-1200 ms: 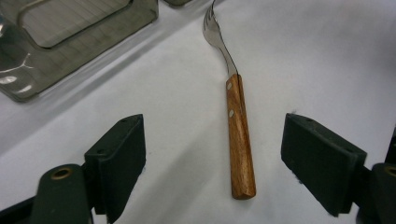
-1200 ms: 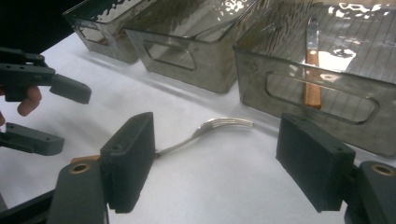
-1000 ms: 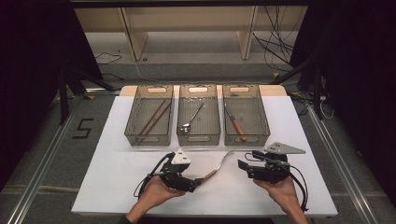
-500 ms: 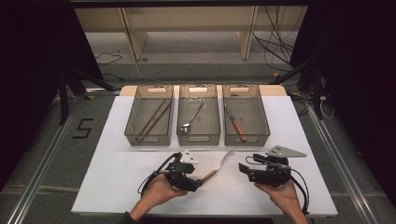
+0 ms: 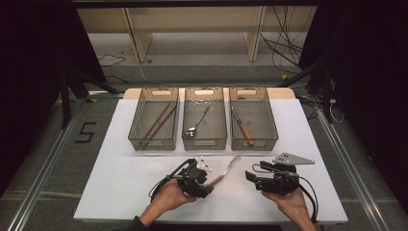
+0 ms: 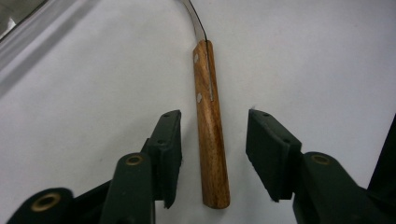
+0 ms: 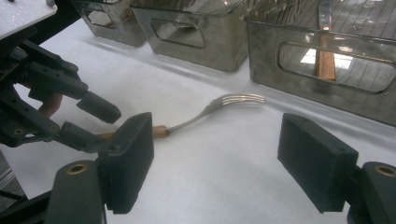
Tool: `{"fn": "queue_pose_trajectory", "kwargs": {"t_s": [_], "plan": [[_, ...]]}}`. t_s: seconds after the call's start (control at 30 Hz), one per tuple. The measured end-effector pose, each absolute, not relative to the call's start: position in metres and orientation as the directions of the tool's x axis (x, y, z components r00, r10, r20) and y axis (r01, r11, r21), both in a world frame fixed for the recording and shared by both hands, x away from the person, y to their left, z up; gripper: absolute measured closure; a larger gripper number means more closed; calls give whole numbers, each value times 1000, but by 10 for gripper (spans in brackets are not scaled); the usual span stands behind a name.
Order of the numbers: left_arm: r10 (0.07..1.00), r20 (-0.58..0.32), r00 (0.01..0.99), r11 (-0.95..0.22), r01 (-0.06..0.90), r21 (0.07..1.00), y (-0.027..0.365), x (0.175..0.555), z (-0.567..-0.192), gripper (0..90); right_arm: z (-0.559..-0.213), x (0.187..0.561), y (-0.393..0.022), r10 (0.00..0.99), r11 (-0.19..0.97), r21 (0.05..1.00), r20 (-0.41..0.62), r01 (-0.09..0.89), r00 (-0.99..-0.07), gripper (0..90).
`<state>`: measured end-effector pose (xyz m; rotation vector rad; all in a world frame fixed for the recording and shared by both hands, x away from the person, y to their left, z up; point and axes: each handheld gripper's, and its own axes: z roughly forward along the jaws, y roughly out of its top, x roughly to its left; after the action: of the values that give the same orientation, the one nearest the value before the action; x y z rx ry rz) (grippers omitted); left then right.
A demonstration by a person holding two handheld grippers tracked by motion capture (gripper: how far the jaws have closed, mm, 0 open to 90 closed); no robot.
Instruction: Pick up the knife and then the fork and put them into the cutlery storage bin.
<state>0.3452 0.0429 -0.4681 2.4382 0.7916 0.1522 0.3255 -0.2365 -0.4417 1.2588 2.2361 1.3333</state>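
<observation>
A fork [image 5: 226, 171] with a wooden handle [image 6: 210, 135] and metal tines [image 7: 240, 98] lies flat on the white table [image 5: 125, 183]. My left gripper [image 5: 208, 184] comes in from the left, and its jaws straddle the handle end. They have just been closing. A gap still shows on each side between the handle and the pads [image 6: 170, 144], so my left gripper [image 6: 213, 116] holds nothing. My right gripper [image 5: 249, 177] rests to the right of the fork, pointing left. In its own view my right gripper [image 7: 217, 135] stands wide open and empty, facing the left gripper [image 7: 93, 119].
Three clear trays stand in a row behind the fork. The left tray [image 5: 154, 140] holds chopsticks [image 5: 159, 120], the middle tray [image 5: 204, 140] a spoon [image 5: 198, 120], and the right tray [image 5: 255, 142] a wooden-handled knife [image 5: 242, 126]. Bare white table surrounds the hands.
My left hand has slid to the right, bringing its gripper over the fork's handle end. The right hand and the fork have stayed put.
</observation>
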Motion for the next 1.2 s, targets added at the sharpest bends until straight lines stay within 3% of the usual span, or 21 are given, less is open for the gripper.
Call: {"fn": "queue_pose_trajectory", "kwargs": {"t_s": [0.37, 0.67, 1.2], "plan": [[574, -42, 818, -697, 515, 499, 37, 351, -474, 685, -442, 324, -237, 776, 209, 808, 206, 551, -596, 277], [596, -32, 802, -676, 523, 518, 39, 349, -474, 795, -444, 323, -235, 776, 213, 806, 204, 553, -597, 284], [617, -131, 776, -581, 561, 589, 66, 358, -467, 806, -445, 321, -229, 769, 232, 802, 195, 551, -608, 284]]}}
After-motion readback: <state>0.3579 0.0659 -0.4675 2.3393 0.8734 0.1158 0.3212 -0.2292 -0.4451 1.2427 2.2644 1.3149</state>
